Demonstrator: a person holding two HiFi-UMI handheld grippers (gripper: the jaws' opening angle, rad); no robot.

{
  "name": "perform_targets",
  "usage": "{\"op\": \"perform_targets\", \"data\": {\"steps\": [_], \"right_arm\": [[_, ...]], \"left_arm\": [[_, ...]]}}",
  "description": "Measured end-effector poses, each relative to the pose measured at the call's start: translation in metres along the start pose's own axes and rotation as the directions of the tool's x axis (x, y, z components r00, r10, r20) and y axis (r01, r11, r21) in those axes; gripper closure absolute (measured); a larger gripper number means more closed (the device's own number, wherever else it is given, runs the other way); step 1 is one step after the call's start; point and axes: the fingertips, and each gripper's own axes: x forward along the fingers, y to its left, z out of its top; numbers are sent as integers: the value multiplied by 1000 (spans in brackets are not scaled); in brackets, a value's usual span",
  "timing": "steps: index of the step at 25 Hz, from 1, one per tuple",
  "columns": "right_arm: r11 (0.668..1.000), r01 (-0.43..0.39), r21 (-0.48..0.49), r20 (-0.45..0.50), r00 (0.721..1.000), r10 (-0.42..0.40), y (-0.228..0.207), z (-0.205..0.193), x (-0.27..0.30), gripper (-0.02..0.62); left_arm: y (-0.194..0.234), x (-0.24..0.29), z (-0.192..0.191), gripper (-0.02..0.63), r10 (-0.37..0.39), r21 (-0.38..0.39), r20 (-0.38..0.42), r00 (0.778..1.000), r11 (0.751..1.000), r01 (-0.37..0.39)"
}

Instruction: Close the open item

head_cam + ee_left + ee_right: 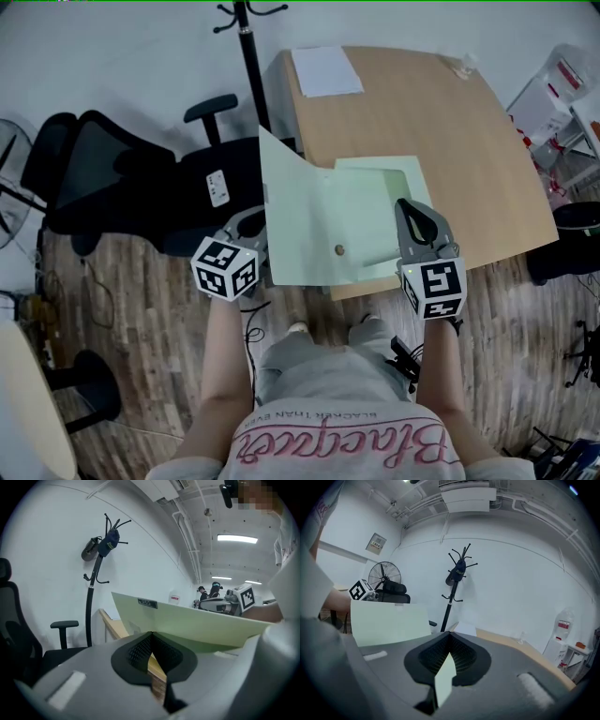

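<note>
A pale green folder (328,225) lies open at the near edge of a wooden table (422,112). Its left cover is raised and overhangs the table's left side; a small snap (339,250) shows on it. My left gripper (255,230) is shut on that cover's left edge; in the left gripper view the cover (187,620) spreads out just past the closed tips (150,633). My right gripper (410,208) is shut on the folder's right part, whose thin green edge (444,677) stands between the pads (450,637). In the right gripper view the raised cover (389,620) stands at the left.
A white sheet (325,71) lies at the table's far left corner, and a small clear item (461,64) at the far edge. A black office chair (141,178) and a coat stand (248,47) are left of the table. The person stands at the near edge.
</note>
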Motion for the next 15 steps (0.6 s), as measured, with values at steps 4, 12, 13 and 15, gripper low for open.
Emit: {"op": "perform_targets", "data": {"steps": [4,12,13,15], "right_arm": [[1000,-4,-13,-2,1000,4,-15,1,-4,592],[1000,3,-11,-6,1000,-3,-52,-5,-13,592],[1000,3,-12,-6,1000,-3,-56,-6,-15,592],[1000,-1,-15,-4,1000,1,-63,-8,-17,592]], "left_arm": [[-15,14,7,589,-16,23,-12,1000,1000,16],[-41,42,22,589,-36,38,-15,999,999,37],[-44,45,24,589,-37,40,-13,999,998,38],[-50,52,28,589,-38,45,-12,999,998,39]]}}
